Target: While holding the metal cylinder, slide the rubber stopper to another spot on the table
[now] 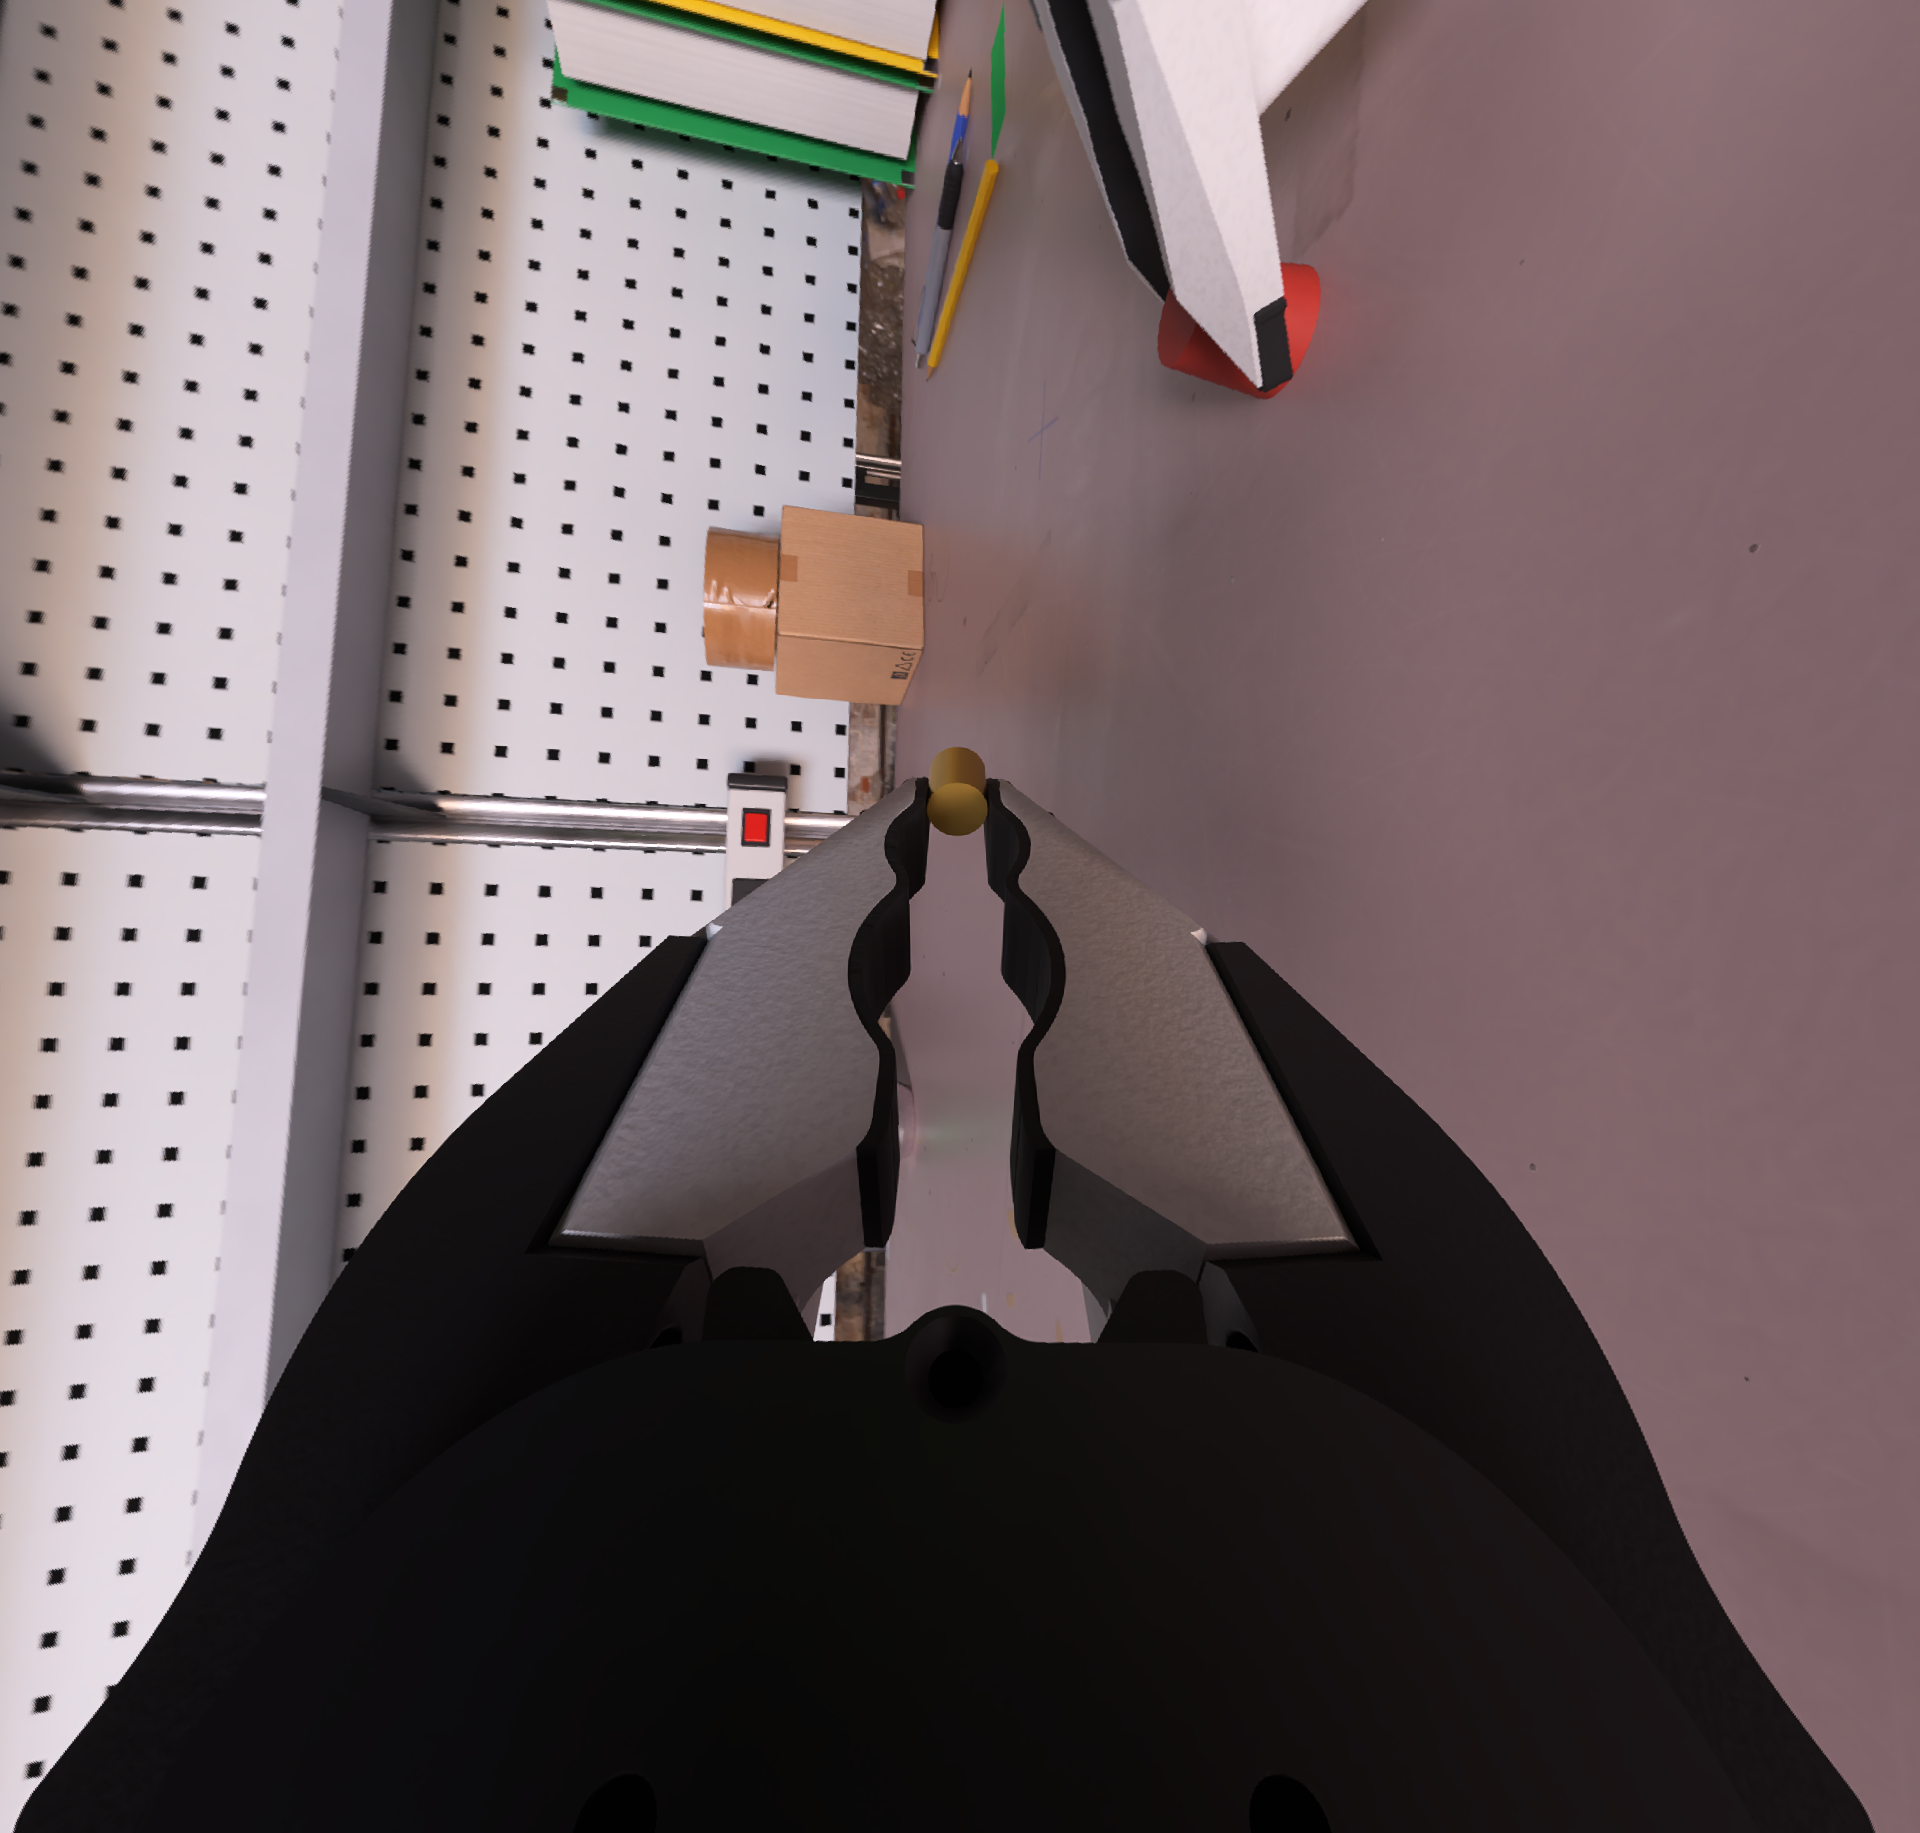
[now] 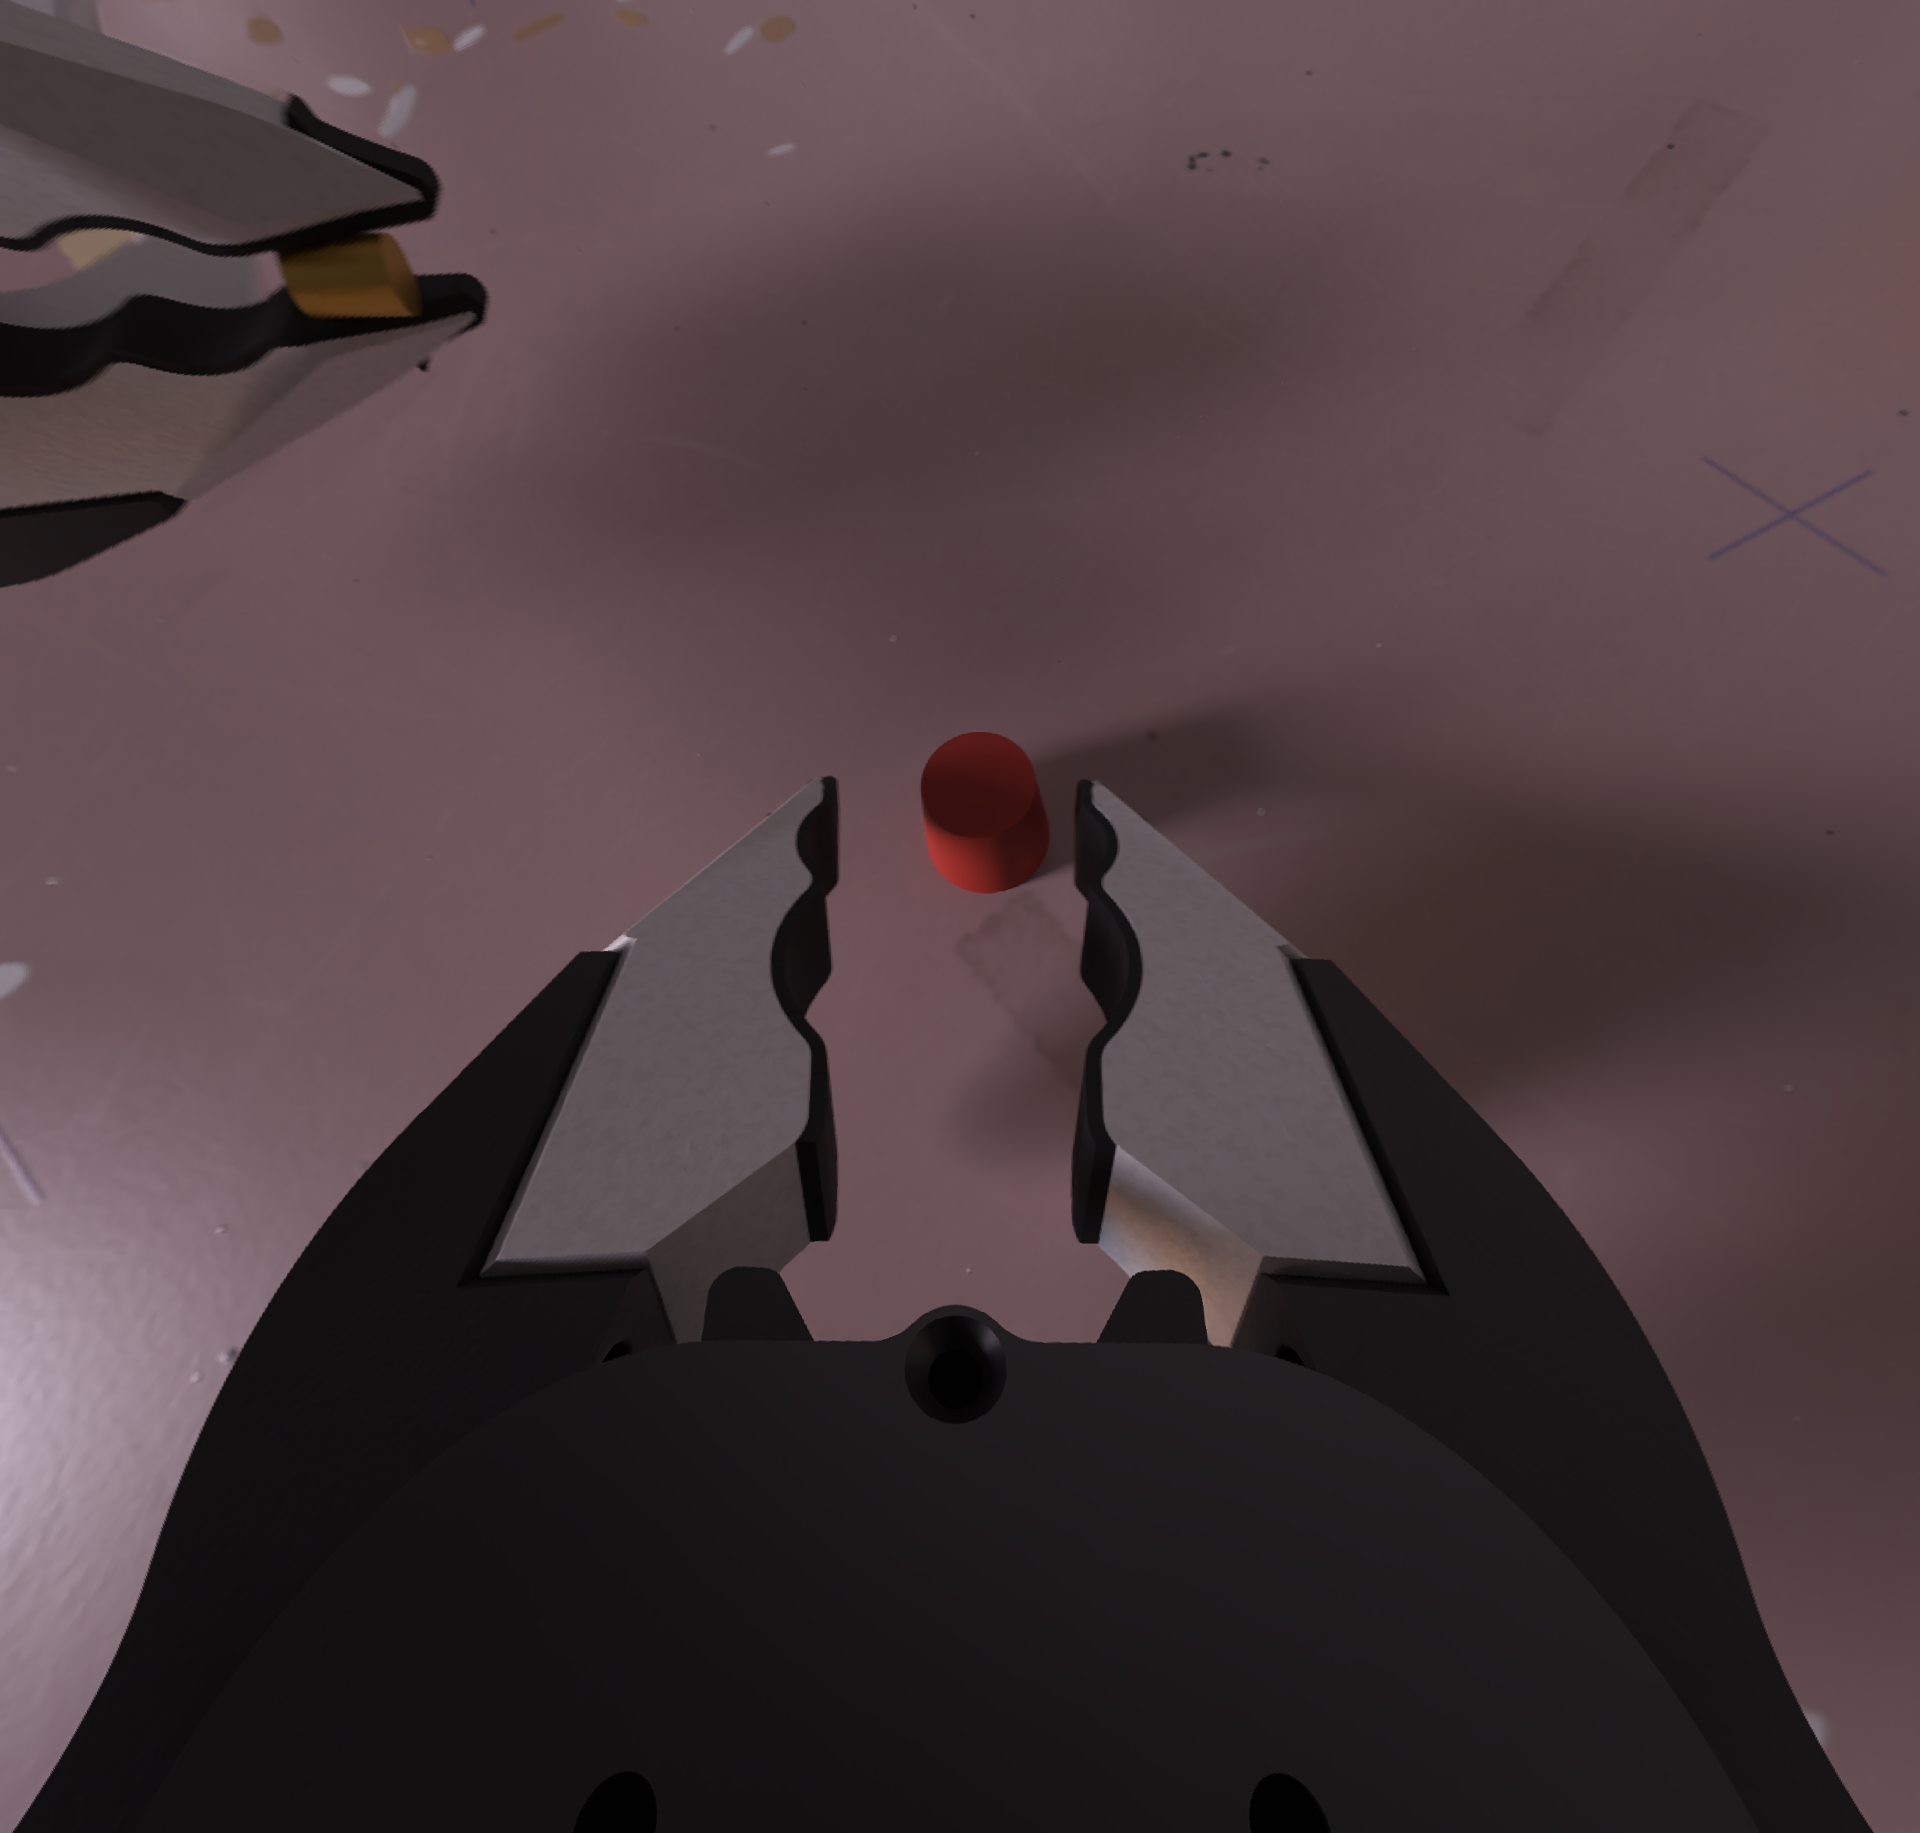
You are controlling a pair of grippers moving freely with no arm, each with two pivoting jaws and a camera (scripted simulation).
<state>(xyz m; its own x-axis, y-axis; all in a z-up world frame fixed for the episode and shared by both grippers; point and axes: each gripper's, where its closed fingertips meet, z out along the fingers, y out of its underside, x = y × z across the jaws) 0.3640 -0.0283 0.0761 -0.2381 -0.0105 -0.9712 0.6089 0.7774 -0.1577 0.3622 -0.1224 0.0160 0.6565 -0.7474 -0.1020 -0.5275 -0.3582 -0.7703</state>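
My left gripper [image 1: 957, 796] is shut on a small brass-coloured metal cylinder [image 1: 957, 794], pinched at the fingertips and held above the table. It also shows in the right wrist view, at the upper left [image 2: 457, 245], with the cylinder [image 2: 351, 275] between its tips. The red rubber stopper [image 2: 982, 813] stands on the mauve table [image 2: 1351, 329]. My right gripper [image 2: 956, 796] is open, its tips on either side of the stopper, apart from it. In the left wrist view the stopper [image 1: 1299, 303] sits partly behind the right gripper's fingers [image 1: 1216, 256].
A cardboard box [image 1: 847, 604] with a roll of brown tape [image 1: 740, 599] stands at the table's far edge by a white pegboard wall [image 1: 312, 536]. Pencils and a pen [image 1: 956, 225] and stacked books [image 1: 748, 27] lie farther along. A blue cross mark [image 2: 1792, 516] is on the table.
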